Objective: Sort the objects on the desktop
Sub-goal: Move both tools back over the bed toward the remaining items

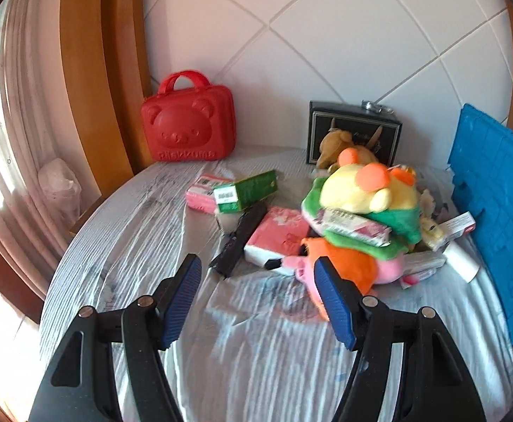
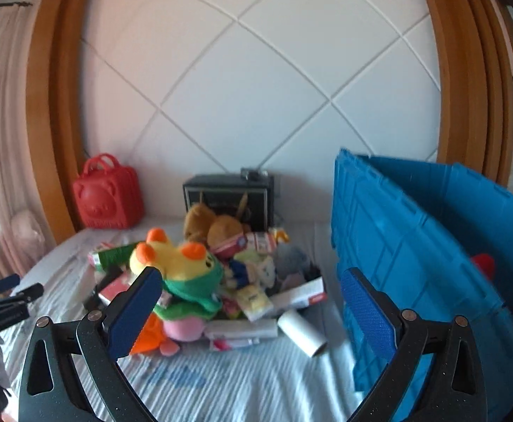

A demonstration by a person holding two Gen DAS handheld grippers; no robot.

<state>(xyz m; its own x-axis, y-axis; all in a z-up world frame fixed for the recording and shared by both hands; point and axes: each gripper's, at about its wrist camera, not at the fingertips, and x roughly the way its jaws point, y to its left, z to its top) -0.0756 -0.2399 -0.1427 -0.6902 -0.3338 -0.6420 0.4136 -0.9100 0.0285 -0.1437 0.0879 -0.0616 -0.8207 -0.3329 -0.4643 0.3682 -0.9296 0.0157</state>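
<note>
Right wrist view: my right gripper and left gripper wide, empty, over striped bedsheet; blue crate beside toy pile, quilted headboard behind.

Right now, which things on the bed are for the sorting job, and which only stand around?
For the job:
- yellow plush toy
- green box
- pink book
- white roll
- blue crate
- left tool and right tool, both open and empty

Standing around:
- red bear case
- black box
- curtain

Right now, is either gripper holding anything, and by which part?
Nothing is held. The left gripper and right gripper both stand open and empty, short of the pile of toys.
</note>
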